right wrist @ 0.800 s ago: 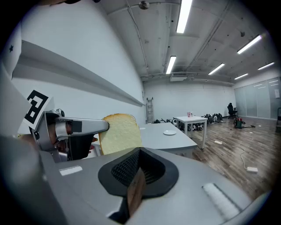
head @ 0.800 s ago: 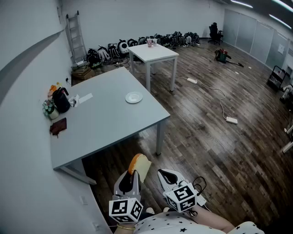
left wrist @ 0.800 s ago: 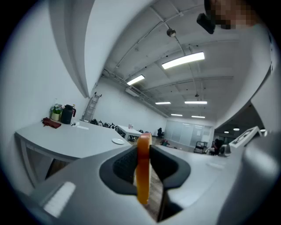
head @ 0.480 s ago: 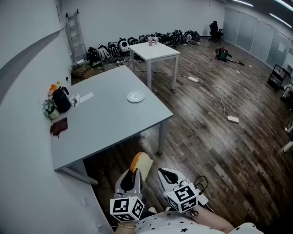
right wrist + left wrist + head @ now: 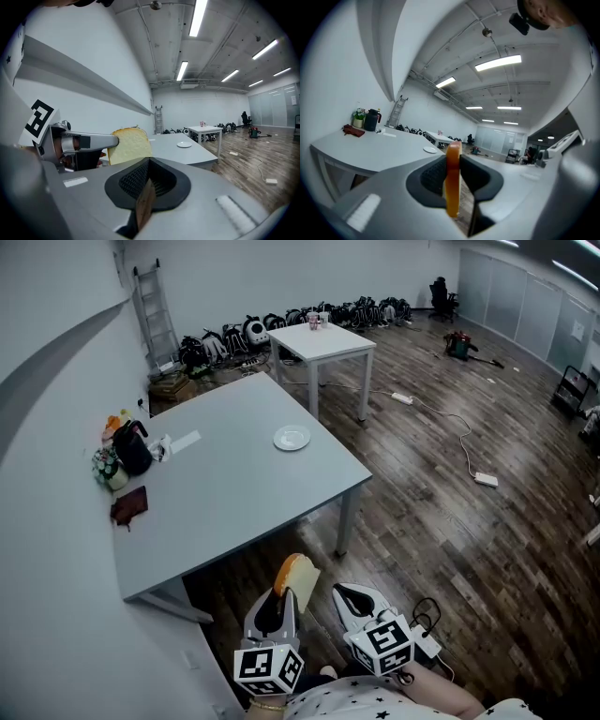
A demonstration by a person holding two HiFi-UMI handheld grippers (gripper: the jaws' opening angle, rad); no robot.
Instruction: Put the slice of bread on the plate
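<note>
The slice of bread (image 5: 297,577), with its orange crust up, stands upright between the jaws of my left gripper (image 5: 282,604), low over the wooden floor and short of the grey table (image 5: 225,502). The left gripper view shows the bread (image 5: 453,180) edge-on, the pads pressing both its faces. A small white plate (image 5: 292,438) lies far off near the table's right edge, empty; it also shows as the plate (image 5: 430,150) and the plate (image 5: 183,145). My right gripper (image 5: 352,600) hangs beside the left, shut and empty. From it I see the bread (image 5: 131,146) to the left.
A black jug (image 5: 132,448), a small plant (image 5: 106,468), a dark red pouch (image 5: 129,505) and a paper (image 5: 185,442) sit along the table's wall side. Behind it stand a white table (image 5: 323,341), a ladder (image 5: 155,306) and bags. A cable with a power strip (image 5: 486,479) crosses the floor.
The table and plate have slid down and to the right in the head view, a little nearer. Both grippers keep their pose, the left still gripping the bread.
</note>
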